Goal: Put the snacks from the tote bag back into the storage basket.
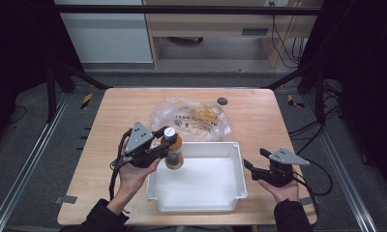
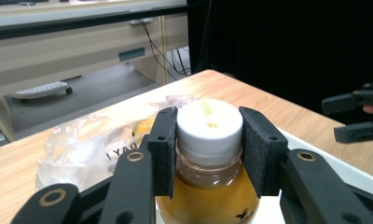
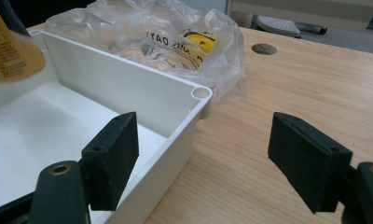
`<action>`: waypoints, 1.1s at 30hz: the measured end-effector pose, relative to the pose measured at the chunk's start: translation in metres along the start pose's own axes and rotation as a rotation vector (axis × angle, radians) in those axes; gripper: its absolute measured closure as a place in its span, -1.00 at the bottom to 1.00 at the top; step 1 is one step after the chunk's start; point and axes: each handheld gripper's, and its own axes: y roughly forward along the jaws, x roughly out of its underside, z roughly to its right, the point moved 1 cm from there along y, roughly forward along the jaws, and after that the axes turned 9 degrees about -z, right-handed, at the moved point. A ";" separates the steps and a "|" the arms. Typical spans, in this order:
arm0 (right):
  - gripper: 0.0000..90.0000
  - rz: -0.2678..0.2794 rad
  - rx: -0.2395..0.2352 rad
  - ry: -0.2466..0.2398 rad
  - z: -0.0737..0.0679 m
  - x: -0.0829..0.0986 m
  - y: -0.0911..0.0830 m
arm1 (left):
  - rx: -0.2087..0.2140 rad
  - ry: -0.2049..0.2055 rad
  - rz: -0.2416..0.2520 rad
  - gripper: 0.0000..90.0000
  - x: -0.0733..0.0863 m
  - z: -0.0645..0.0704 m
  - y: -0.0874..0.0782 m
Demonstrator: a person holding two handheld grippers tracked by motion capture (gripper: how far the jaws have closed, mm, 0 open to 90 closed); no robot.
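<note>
A small bottle (image 1: 173,151) of amber liquid with a white cap (image 2: 209,122) hangs upright over the far left corner of the white bin (image 1: 229,194). My left gripper (image 1: 166,137) is shut on the bottle, its black pads (image 2: 164,144) clamped on both sides of the cap. The bottle's labelled lower part (image 3: 10,51) shows above the bin's inside. My right gripper (image 1: 249,169) stands open beside the bin's right wall (image 3: 175,98), with nothing between its pads (image 3: 114,154).
A crumpled clear plastic bag (image 1: 191,118) with yellow items inside lies just behind the bin. A dark round grommet (image 1: 222,101) sits in the tabletop near the far edge. Bare wood lies to the right of the bin.
</note>
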 end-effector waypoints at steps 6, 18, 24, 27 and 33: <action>-0.46 -0.002 0.001 -0.003 0.000 0.000 0.000 | 0.008 -0.009 -0.033 0.31 0.012 0.001 0.006; -0.46 -0.009 0.000 -0.009 -0.001 0.001 0.001 | 0.008 -0.002 -0.097 0.32 0.030 0.007 0.019; -0.46 -0.010 -0.002 -0.008 0.000 0.002 0.001 | 0.019 -0.007 -0.125 0.31 0.038 0.010 0.023; -0.45 -0.008 -0.002 -0.006 0.000 0.002 0.001 | 0.019 -0.002 -0.138 0.31 0.042 0.011 0.025; -0.45 -0.008 0.000 -0.003 0.000 0.003 0.001 | 0.019 0.007 -0.127 0.31 0.044 0.014 0.024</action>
